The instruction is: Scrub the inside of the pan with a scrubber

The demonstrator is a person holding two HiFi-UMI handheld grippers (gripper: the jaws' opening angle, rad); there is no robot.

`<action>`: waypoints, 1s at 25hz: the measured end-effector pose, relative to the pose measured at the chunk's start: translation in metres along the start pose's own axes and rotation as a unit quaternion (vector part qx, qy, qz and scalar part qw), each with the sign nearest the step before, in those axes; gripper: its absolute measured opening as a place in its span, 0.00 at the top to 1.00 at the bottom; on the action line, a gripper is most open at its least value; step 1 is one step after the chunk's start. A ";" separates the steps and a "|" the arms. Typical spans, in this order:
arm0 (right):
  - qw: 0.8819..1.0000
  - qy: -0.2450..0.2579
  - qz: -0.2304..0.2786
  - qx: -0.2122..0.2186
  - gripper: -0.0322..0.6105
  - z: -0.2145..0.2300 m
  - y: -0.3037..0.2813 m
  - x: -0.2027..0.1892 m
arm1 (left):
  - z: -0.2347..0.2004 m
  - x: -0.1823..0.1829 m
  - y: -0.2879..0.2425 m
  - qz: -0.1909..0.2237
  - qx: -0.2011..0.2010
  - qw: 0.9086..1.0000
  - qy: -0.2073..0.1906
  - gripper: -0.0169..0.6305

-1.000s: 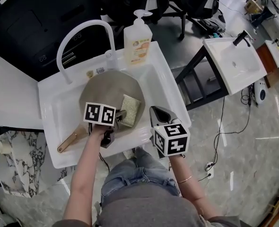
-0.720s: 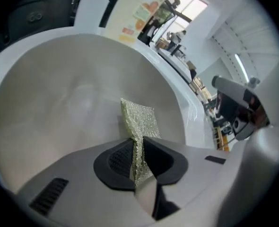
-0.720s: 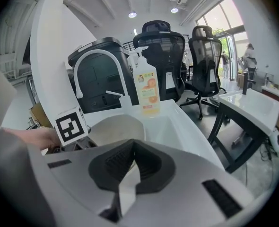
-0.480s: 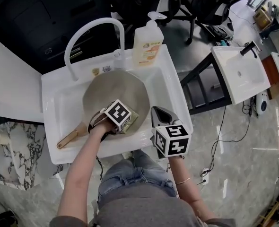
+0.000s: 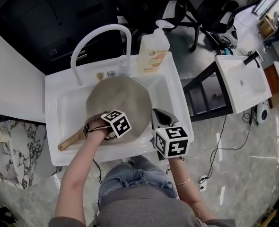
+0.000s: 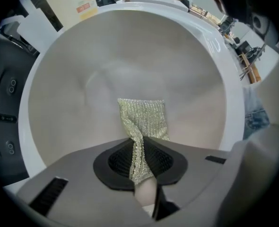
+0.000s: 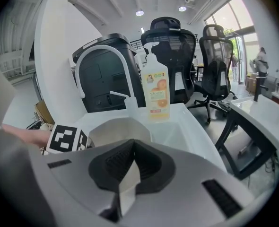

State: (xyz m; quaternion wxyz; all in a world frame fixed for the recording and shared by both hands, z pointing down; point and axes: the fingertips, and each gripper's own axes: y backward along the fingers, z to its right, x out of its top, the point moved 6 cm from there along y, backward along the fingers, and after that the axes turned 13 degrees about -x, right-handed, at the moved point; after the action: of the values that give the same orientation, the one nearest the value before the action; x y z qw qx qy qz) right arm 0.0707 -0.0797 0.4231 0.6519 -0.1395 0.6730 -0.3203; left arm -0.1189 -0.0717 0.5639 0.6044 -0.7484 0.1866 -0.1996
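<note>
Bright, even daylight, ceiling lights overhead (windows glow at right). Both gripper views bend strongly toward dark corners. The pan looks soft, nearly shadowless.

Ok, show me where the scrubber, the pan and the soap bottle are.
scrubber (image 6: 143, 117), left gripper view, on the middle of its glittery mesh.
pan (image 5: 125, 96), head view, on its bare inner surface.
soap bottle (image 5: 153, 52), head view, on the bottle's body.
</note>
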 end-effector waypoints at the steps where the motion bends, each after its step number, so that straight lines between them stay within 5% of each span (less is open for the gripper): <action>1: 1.000 0.002 0.000 0.001 0.93 -0.001 -0.001 0.001 | -0.001 -0.001 -0.001 -0.007 0.006 1.000 0.000 0.87; 11: 1.000 0.010 0.002 0.011 0.93 -0.003 -0.009 0.008 | -0.027 -0.013 0.004 -0.087 0.096 0.990 -0.048 0.87; 18: 1.000 0.018 -0.001 0.013 0.93 -0.005 -0.014 0.011 | -0.055 -0.019 0.018 -0.104 0.156 0.980 -0.063 0.87; 25: 1.000 0.022 0.002 0.015 0.93 -0.009 -0.016 0.015 | -0.071 -0.015 0.038 -0.098 0.251 0.958 -0.095 0.87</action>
State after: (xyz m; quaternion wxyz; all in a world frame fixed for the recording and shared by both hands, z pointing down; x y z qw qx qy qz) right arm 0.0571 -0.0982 0.4207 0.6395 -0.1212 0.6829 -0.3317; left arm -0.1702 -0.1310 0.5395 0.7653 -0.6026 -0.0020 -0.2263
